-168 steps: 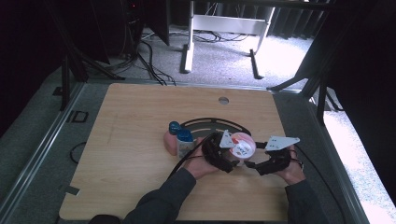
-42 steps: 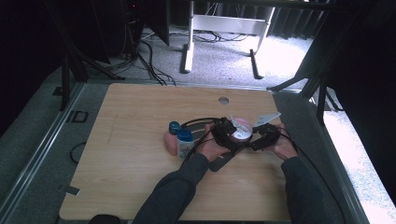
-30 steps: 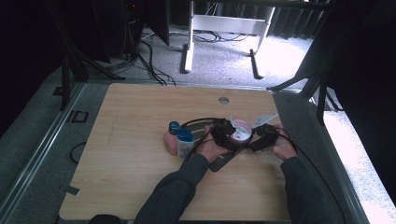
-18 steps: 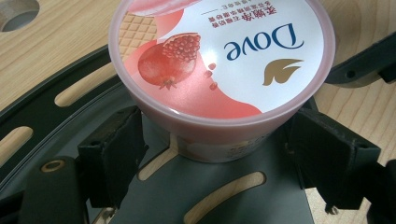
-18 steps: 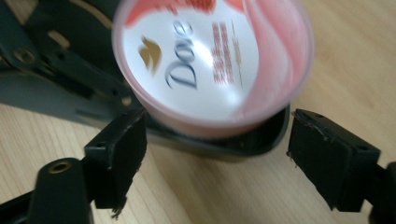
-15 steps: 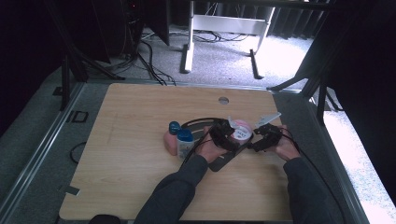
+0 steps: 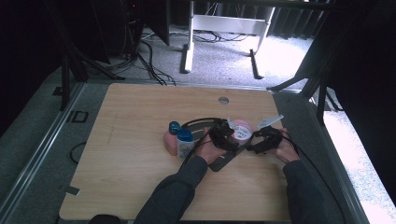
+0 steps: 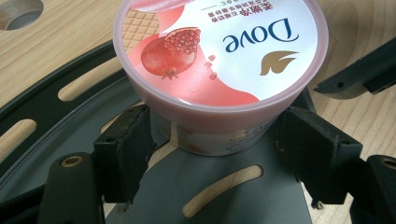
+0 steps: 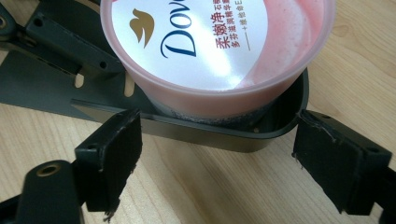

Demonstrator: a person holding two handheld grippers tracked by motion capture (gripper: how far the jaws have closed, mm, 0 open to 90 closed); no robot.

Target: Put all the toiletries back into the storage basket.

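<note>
My left gripper has its pads either side of the pink Dove tub, and the jaws have just been closing, nearly touching its body. My right gripper stands wide, nothing between its pads, just short of the tub. The tub sits on the dark slotted tray, mid-table.

Recording lab, wooden table, floor cables, dark curtains
</note>
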